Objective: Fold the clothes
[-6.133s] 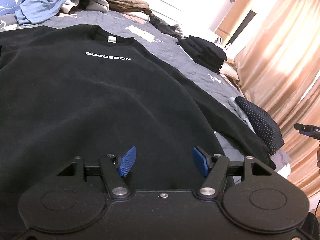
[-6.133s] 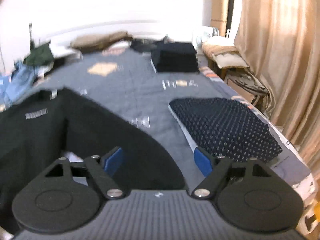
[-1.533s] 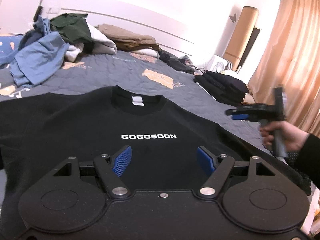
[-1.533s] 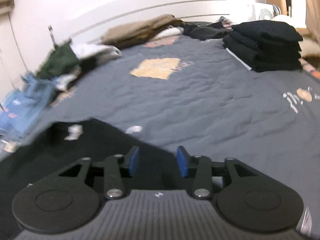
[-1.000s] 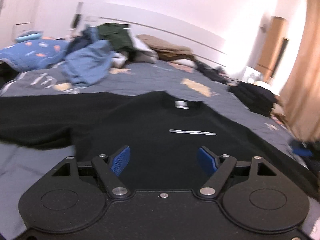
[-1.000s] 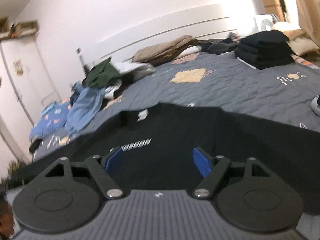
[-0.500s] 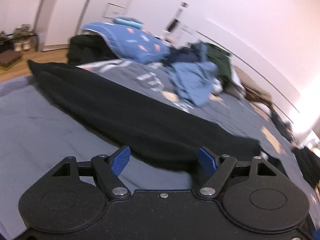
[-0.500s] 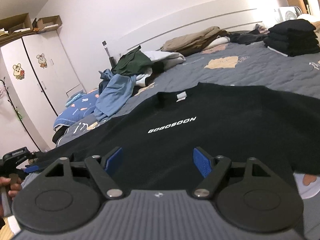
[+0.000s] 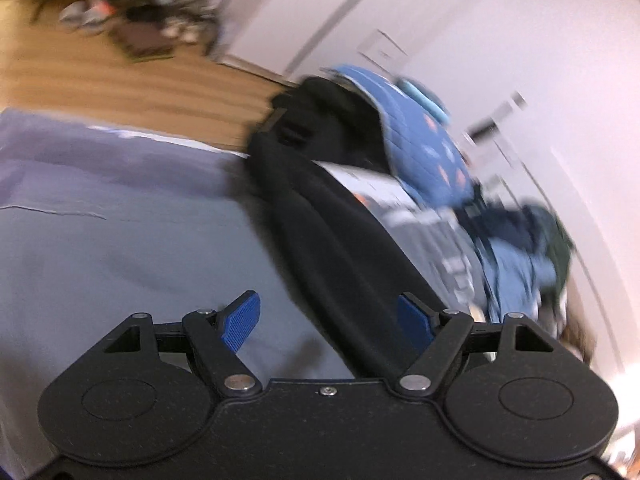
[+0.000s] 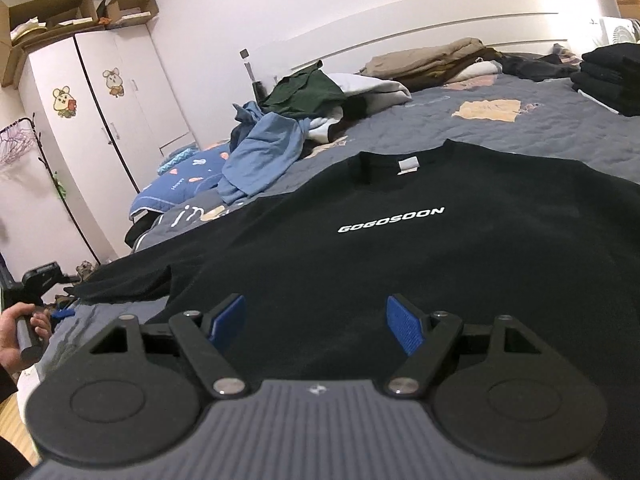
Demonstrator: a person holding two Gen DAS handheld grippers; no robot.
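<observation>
A black sweatshirt (image 10: 420,240) with white "GOGOSOON" lettering lies flat, front up, on the grey bed cover (image 10: 560,136). My right gripper (image 10: 316,324) is open and empty, low over the sweatshirt's hem. My left gripper (image 9: 330,322) is open and empty above the sweatshirt's outstretched left sleeve (image 9: 344,248), which runs toward the bed's corner. The left view is blurred. In the right wrist view the left gripper shows at the far left (image 10: 60,312), held in a hand beside the sleeve end (image 10: 120,280).
A heap of unfolded clothes (image 10: 296,116) lies at the bed's head. Folded black garments (image 10: 612,76) are stacked at the far right. A blue patterned quilt (image 9: 420,144) sits at the bed's left corner. A white wardrobe (image 10: 104,120) stands left, and wooden floor (image 9: 120,80) lies past the bed edge.
My left gripper has swung left along the sleeve to the bed's corner and tilted, with the floor now in view. My right gripper has stayed over the hem, open.
</observation>
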